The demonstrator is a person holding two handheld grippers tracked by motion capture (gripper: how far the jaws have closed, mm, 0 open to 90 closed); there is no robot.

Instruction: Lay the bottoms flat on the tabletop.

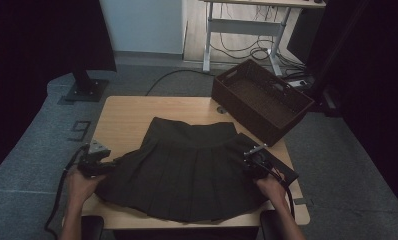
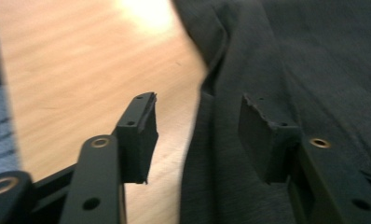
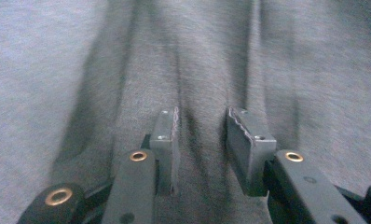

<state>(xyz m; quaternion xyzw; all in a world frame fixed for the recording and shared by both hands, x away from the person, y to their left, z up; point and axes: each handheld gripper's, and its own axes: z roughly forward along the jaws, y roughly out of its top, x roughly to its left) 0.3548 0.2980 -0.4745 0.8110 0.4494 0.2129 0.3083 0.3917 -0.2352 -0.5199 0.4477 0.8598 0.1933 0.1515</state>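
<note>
Skirt: spread flat on tabletop.
Left fingers: parted, straddling the skirt's side edge, gripping nothing.
Right fingers: narrowly parted over pleats, cloth between, unpinched.

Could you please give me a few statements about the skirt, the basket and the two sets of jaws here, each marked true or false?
1. The dark pleated fabric skirt lies spread flat on the light wooden table. True.
2. The dark brown woven rectangular basket holds folded clothes. False: its inside looks bare.
3. The left gripper has open jaws, with the skirt's edge between them. True.
4. The right gripper is clamped shut on a fold of cloth. False: its jaws stand apart above the skirt.
5. The basket sits at the table's near left corner. False: it sits at the far right corner.
</note>
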